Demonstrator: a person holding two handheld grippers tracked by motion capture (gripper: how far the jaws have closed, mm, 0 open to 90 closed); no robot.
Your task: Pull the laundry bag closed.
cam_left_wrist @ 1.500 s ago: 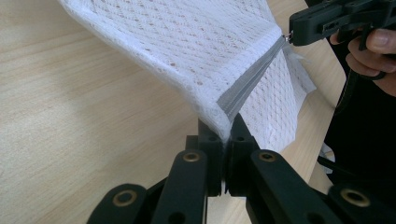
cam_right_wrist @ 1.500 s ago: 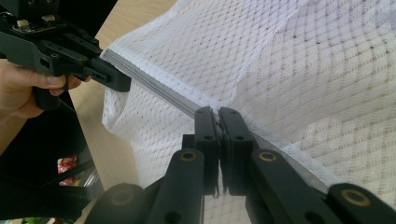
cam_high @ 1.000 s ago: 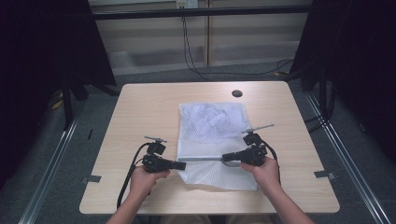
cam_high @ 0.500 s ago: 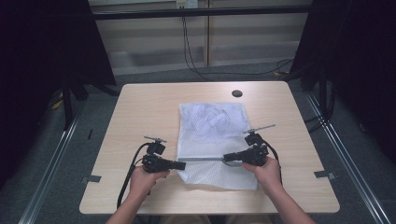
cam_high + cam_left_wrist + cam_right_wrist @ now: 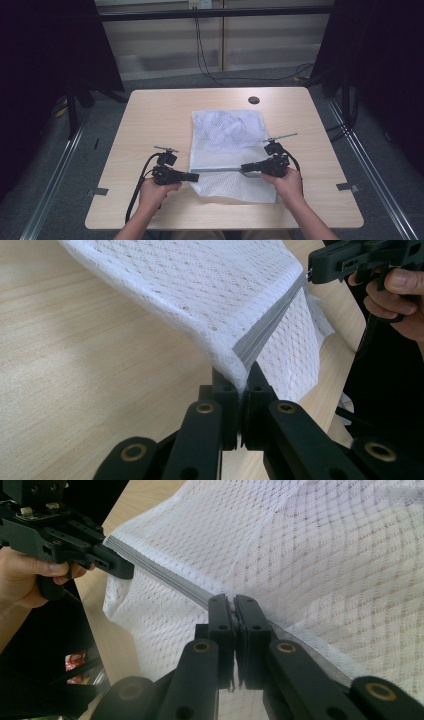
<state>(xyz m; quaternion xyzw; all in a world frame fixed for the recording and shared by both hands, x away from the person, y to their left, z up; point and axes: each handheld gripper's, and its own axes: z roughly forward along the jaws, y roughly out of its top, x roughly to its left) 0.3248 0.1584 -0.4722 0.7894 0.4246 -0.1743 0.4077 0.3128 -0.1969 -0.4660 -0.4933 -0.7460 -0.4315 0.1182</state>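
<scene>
A white mesh bag lies in the middle of the wooden table, with crumpled white cloth inside its far half. A grey zipper runs across its near part and is lifted off the table. My left gripper is shut on the zipper's left end, and the mesh drapes away from the left gripper. My right gripper is shut on the zipper farther right, where the right gripper pinches mesh too. The two grippers face each other, a short way apart.
A round dark hole sits near the table's far edge. Bare tabletop spreads to the left and right of the bag. Metal rails run along the floor at both sides, and cables hang behind the table.
</scene>
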